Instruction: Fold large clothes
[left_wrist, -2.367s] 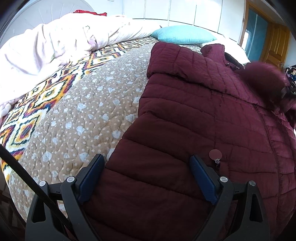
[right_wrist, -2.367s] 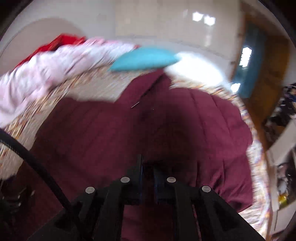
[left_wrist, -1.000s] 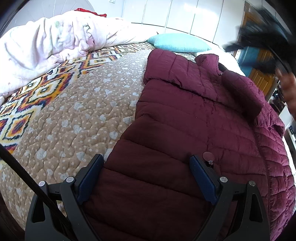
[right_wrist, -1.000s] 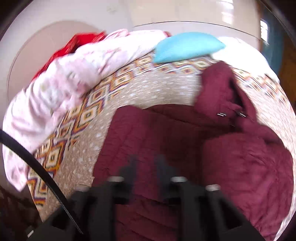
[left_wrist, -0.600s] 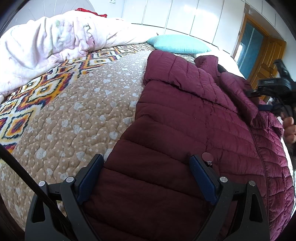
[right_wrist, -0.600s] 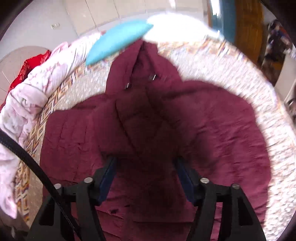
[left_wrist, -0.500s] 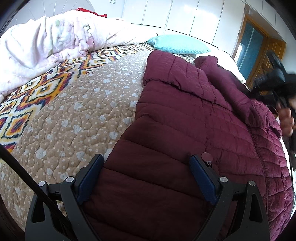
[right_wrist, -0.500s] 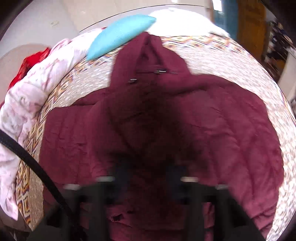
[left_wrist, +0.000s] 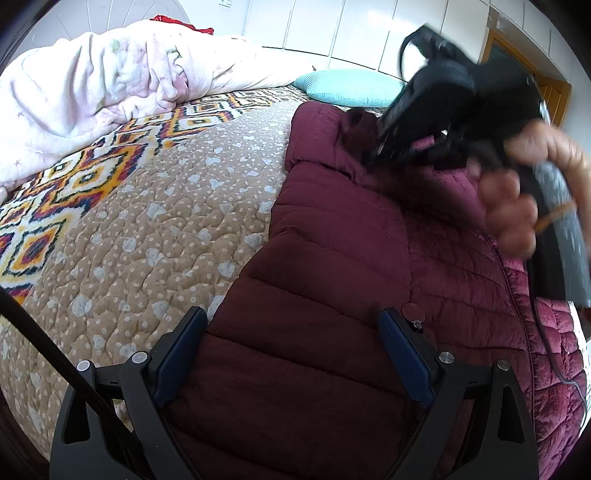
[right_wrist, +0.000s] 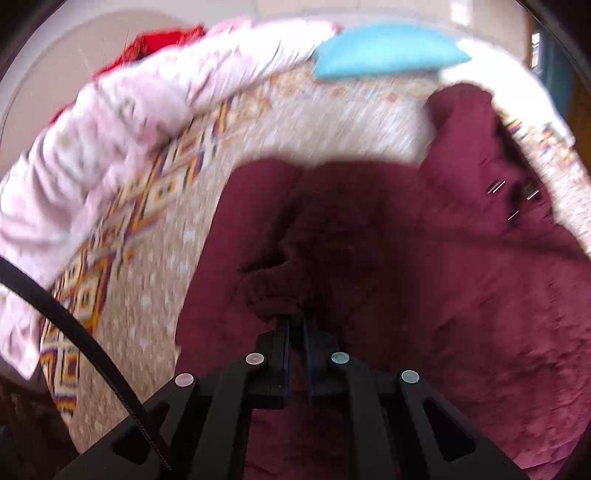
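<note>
Two grippers are in view. Left gripper (left_wrist: 291, 354): jaws spread wide, holding nothing, poised over the lower part of the maroon puffer jacket (left_wrist: 332, 280). Right gripper (right_wrist: 295, 325): jaws nearly closed, pinching a bunched fold of the jacket. The jacket lies spread on the quilted bedspread (left_wrist: 155, 206), near a pink duvet (left_wrist: 96, 85) and a turquoise pillow (left_wrist: 351, 86).

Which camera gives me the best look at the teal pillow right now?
The left wrist view: the teal pillow is sharp there at the bed's far end, though the right gripper covers one end. The right wrist view shows it whole but motion-blurred.
</note>
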